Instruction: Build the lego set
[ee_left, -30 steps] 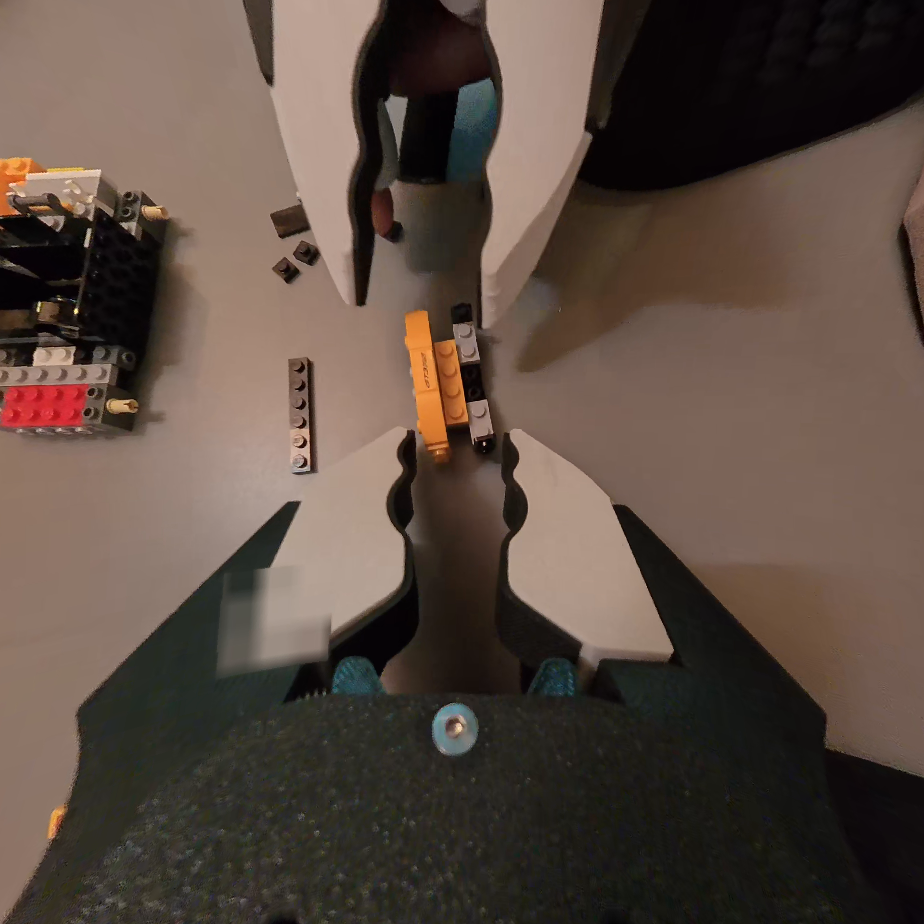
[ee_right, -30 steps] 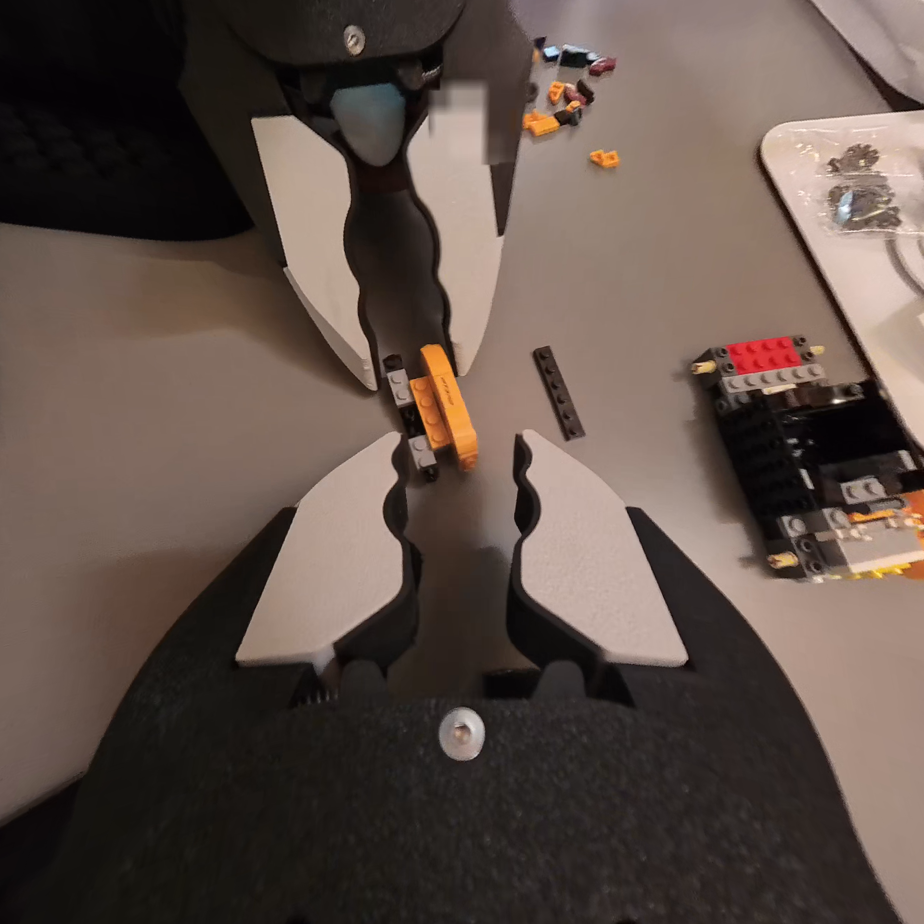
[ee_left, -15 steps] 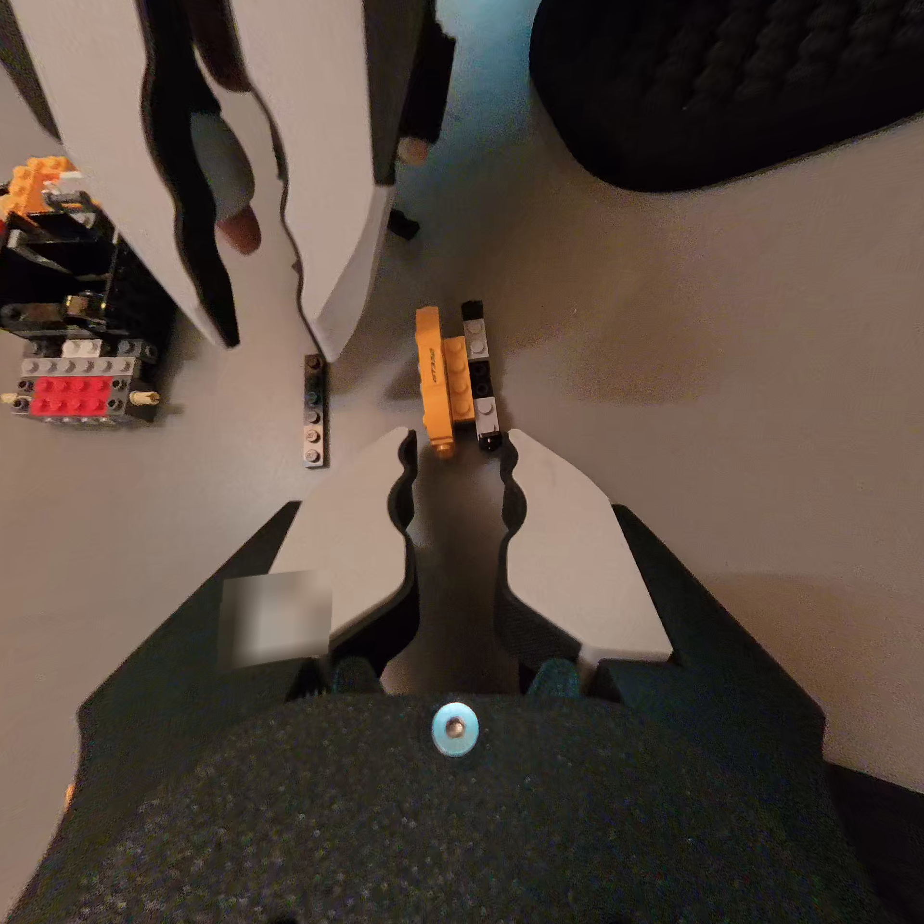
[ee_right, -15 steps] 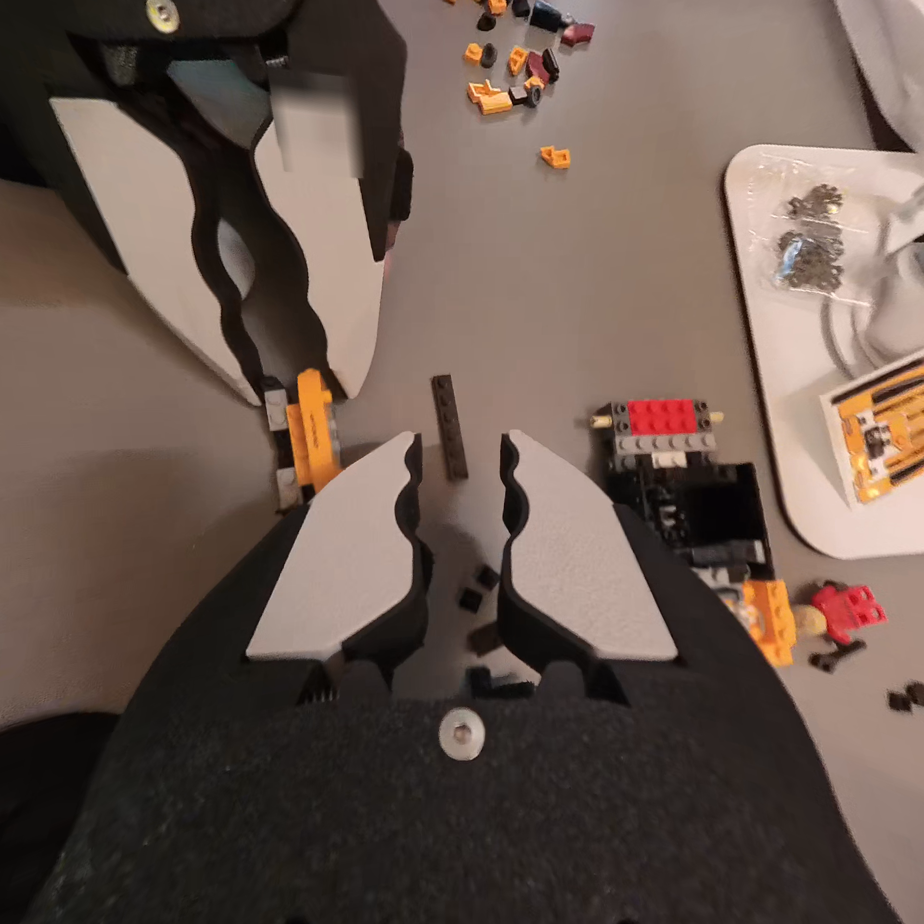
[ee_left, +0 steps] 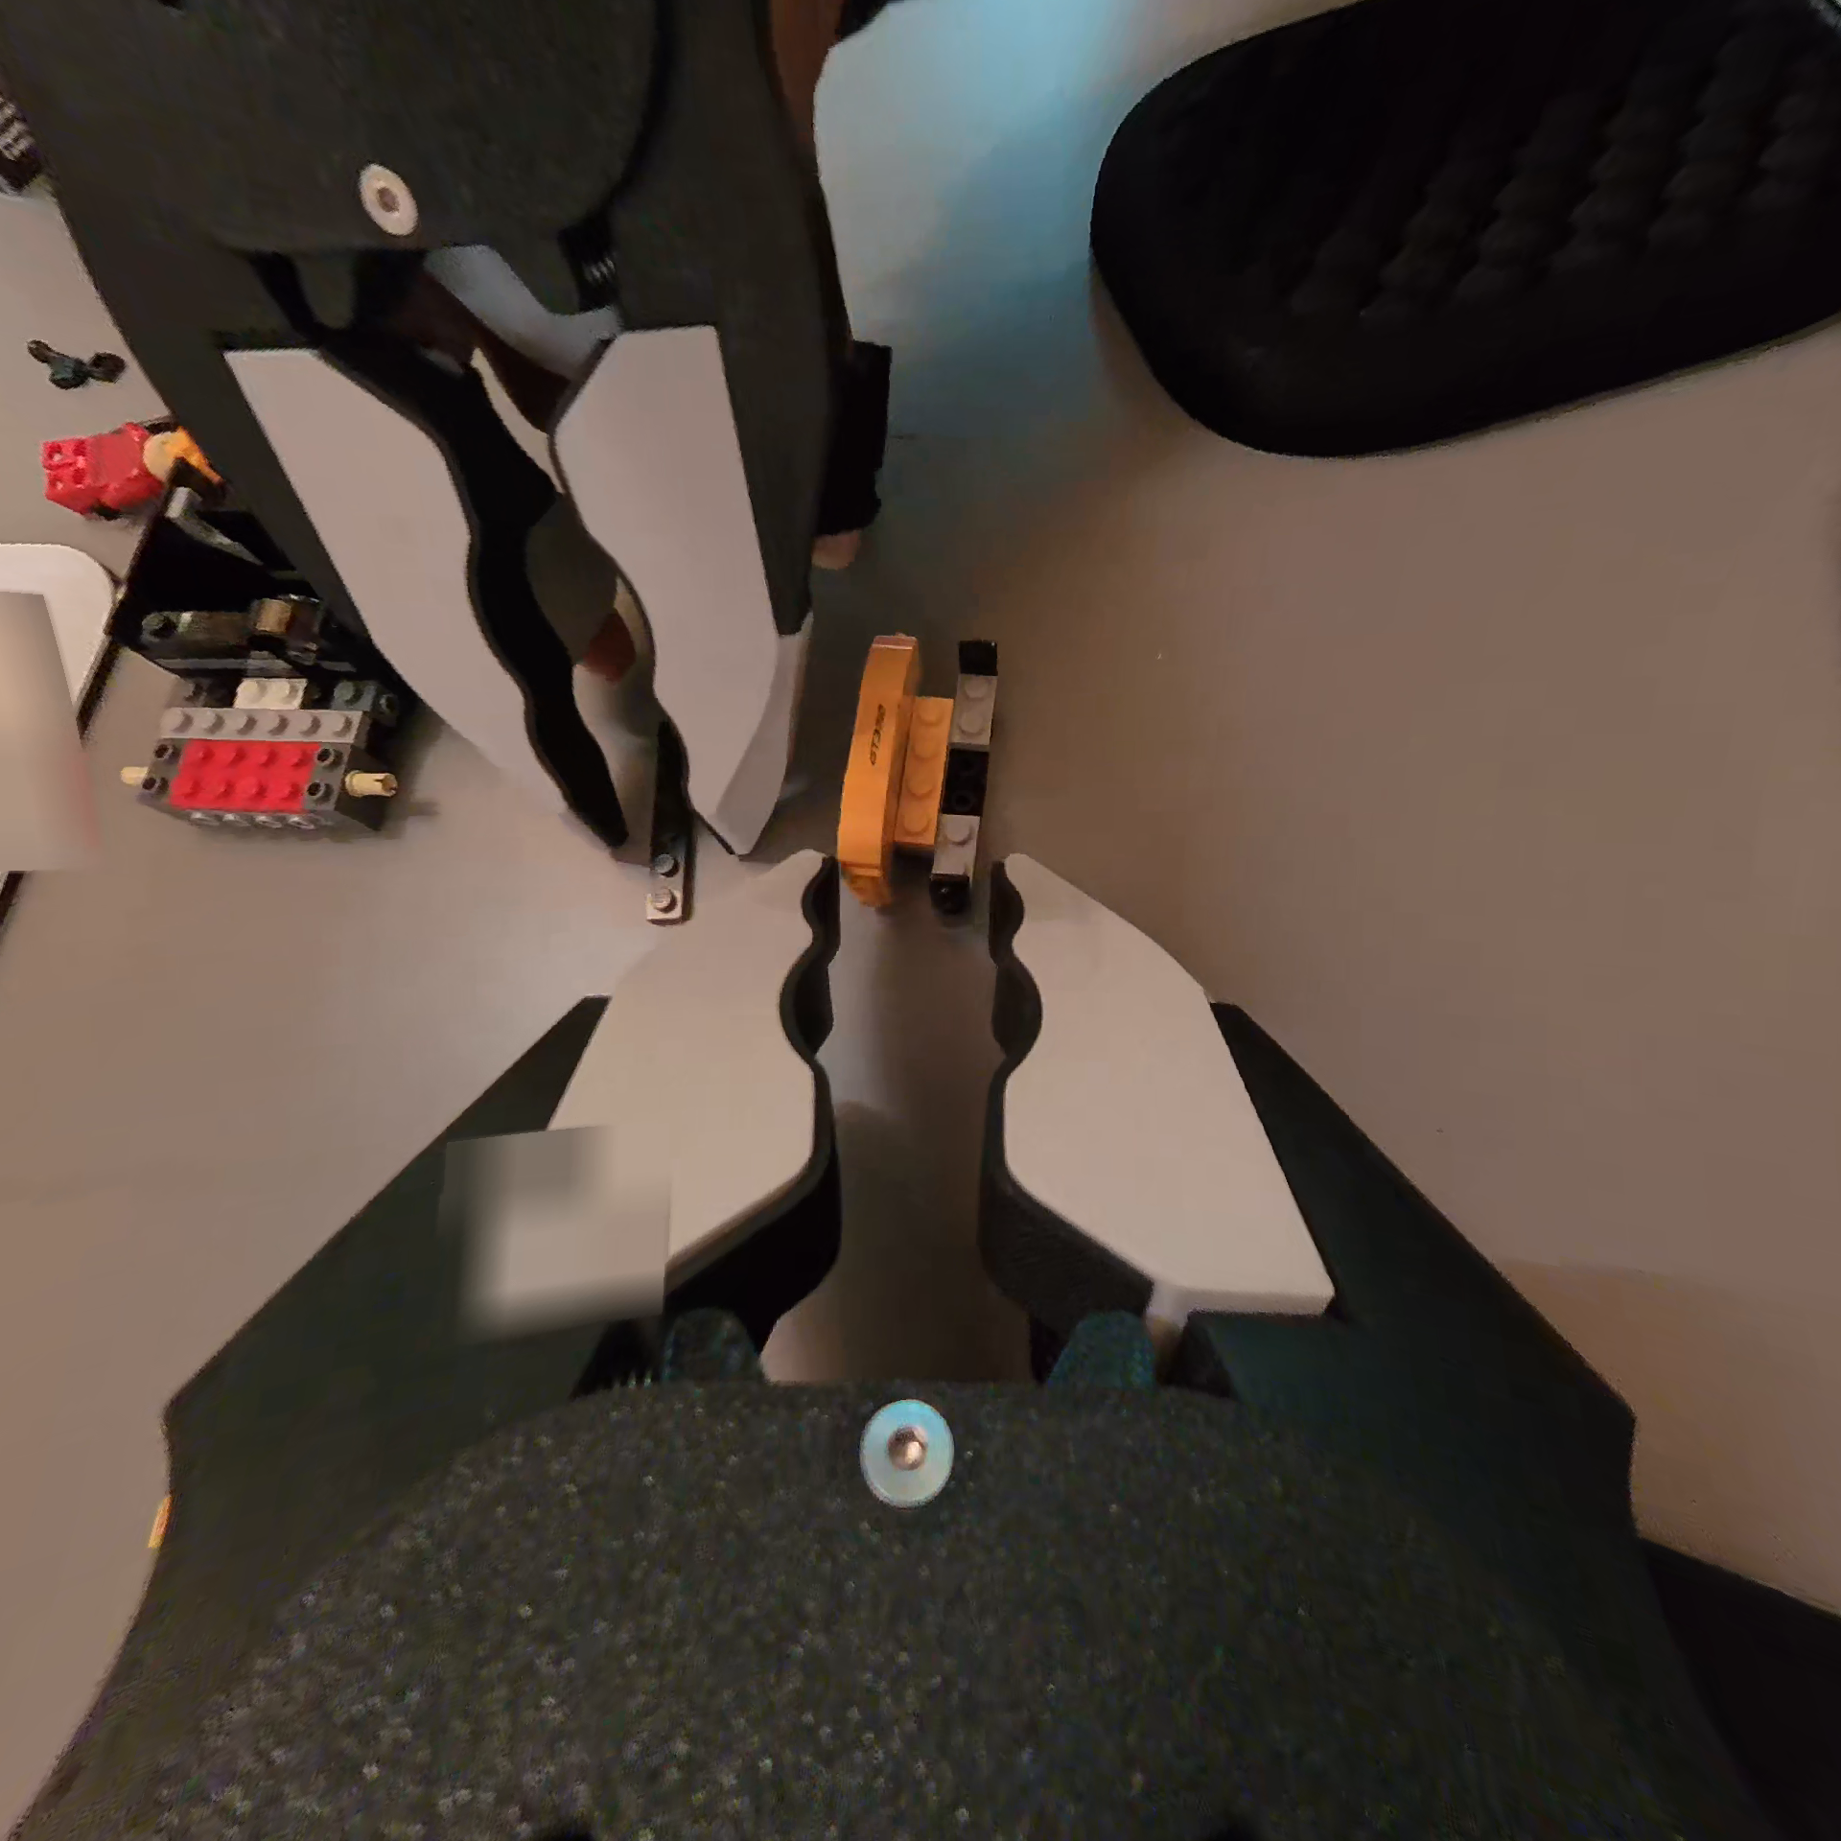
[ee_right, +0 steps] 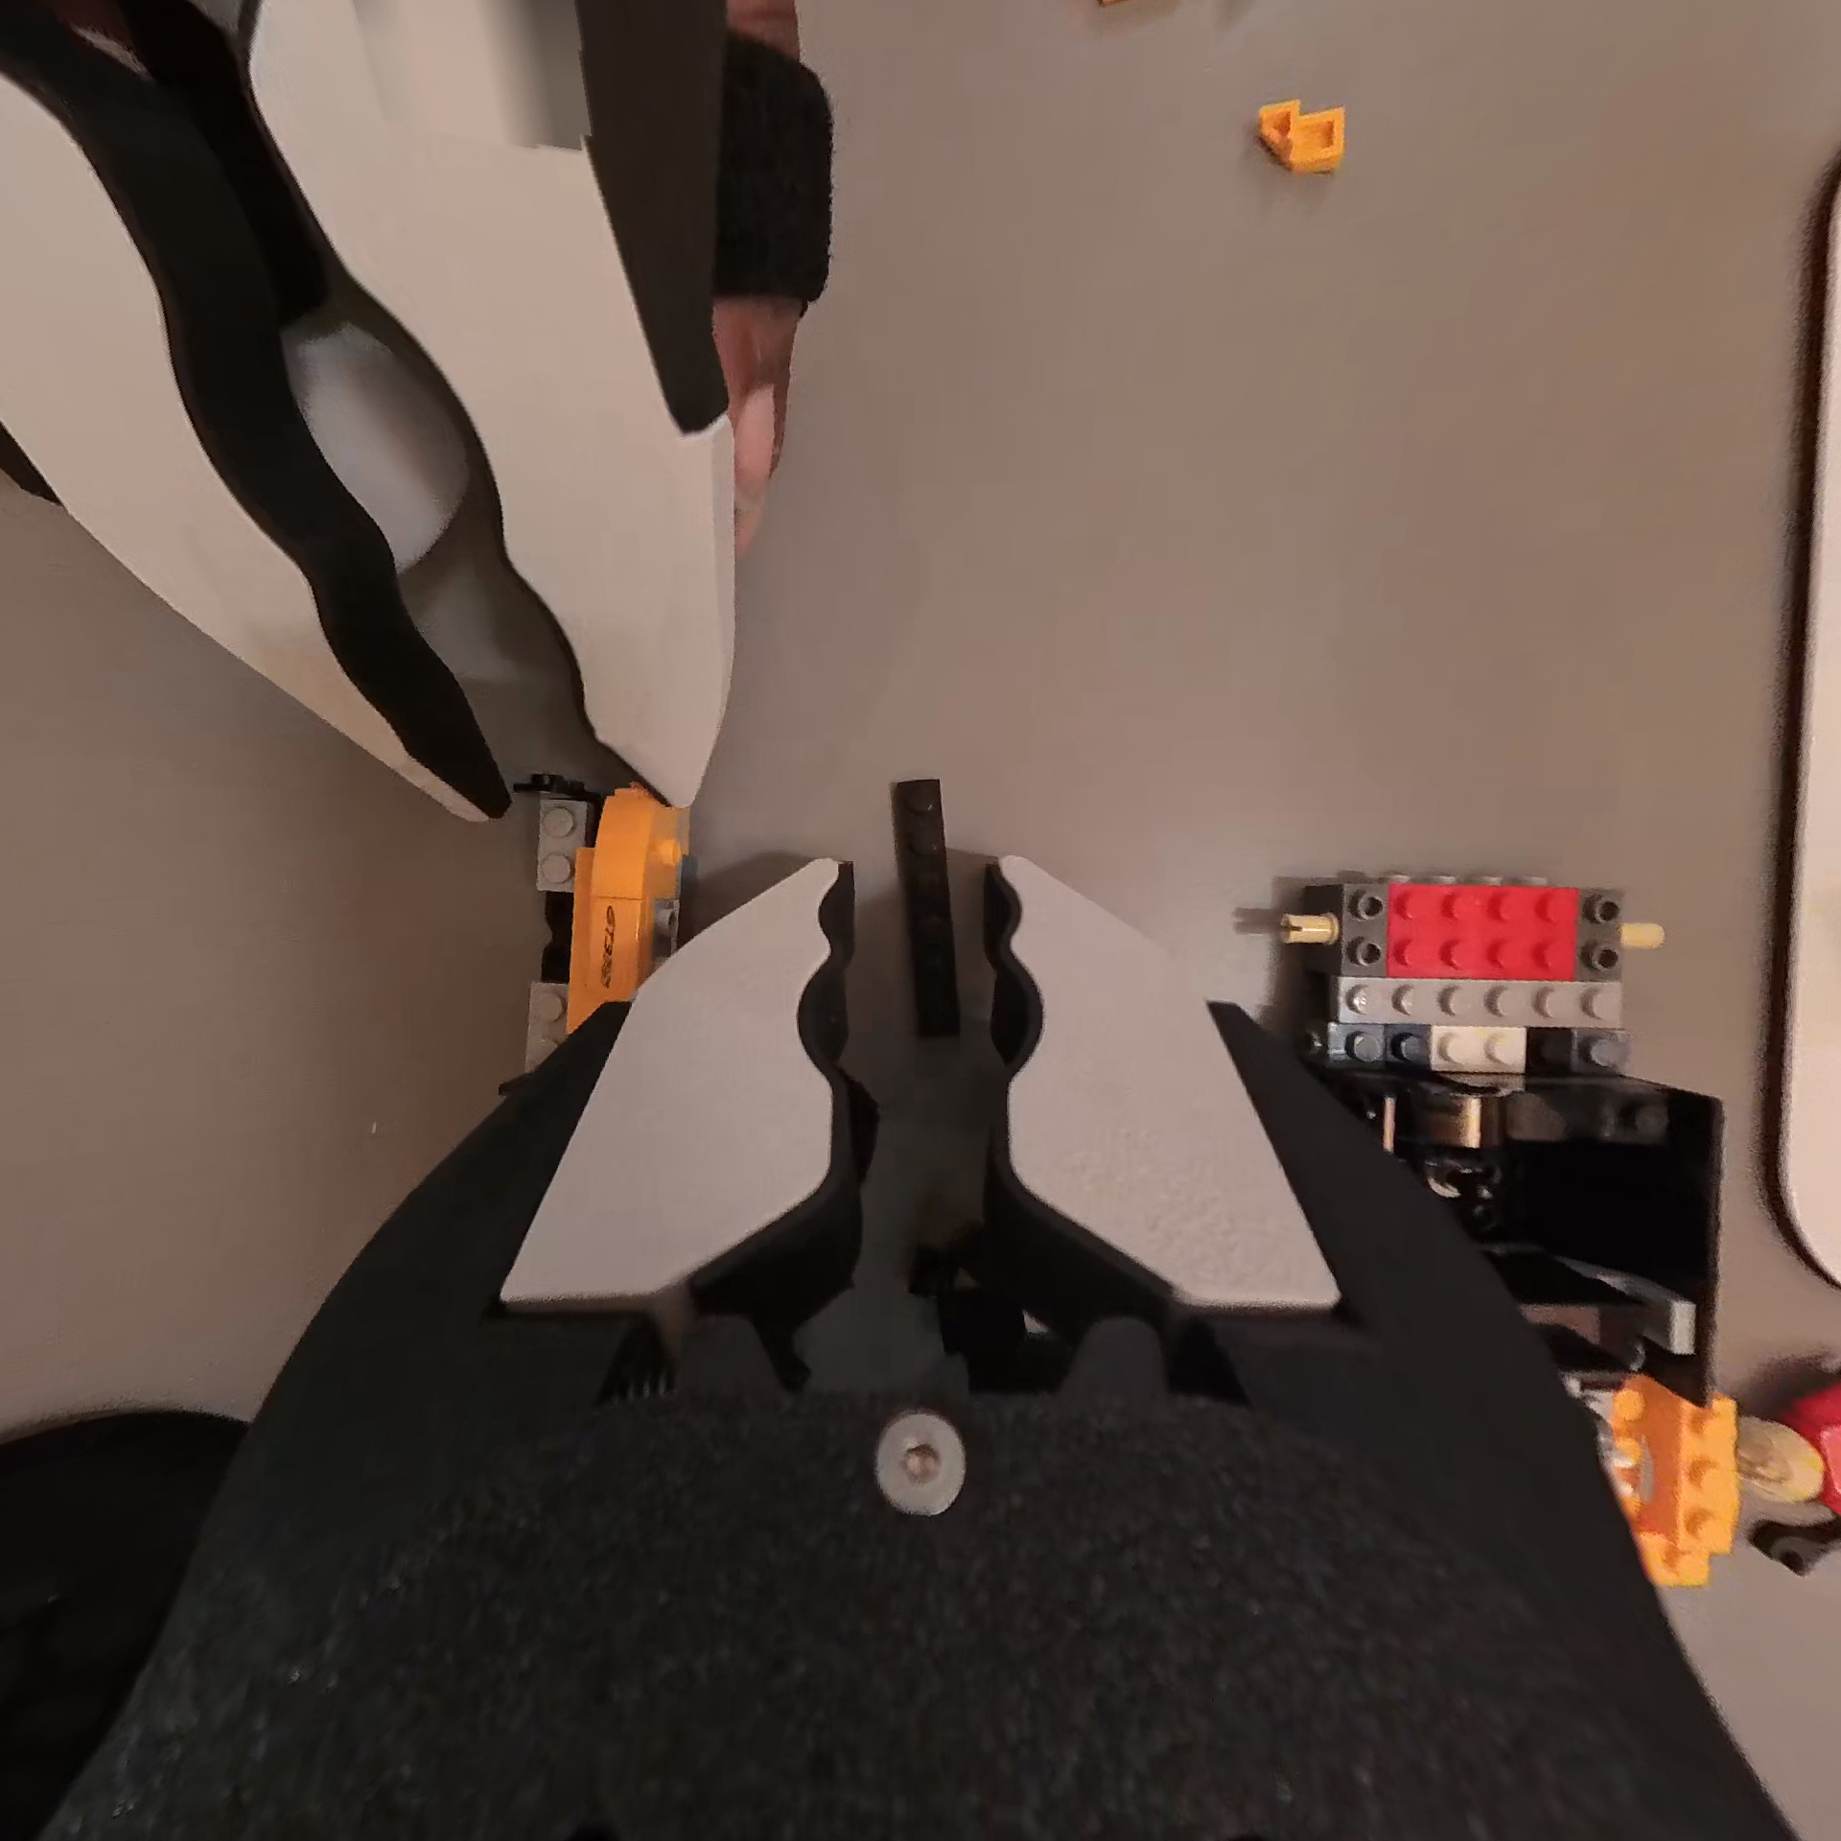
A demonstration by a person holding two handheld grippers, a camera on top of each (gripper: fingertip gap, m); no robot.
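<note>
The right tool is reaching down over a long, thin black plate that is lying flat on the grey tabletop, a single row of studs along its top. The plate is sitting in the gap between the two fingers, which are standing narrowly apart on either side of it; whether they are touching it cannot be told. From the left wrist view the same plate is showing its near end below that tool's tips.

The left tool is hovering with its fingers moderately apart and gripping nothing. Just beyond its tips is lying a small sub-assembly: a curved orange piece joined to an orange studded plate, with grey and black bricks along its far side.

Farther off is sitting the larger build, a black frame topped at one end by a red studded plate, a grey strip below it, and tan pins sticking out at both sides. A small orange bracket is lying alone on the tabletop.
</note>
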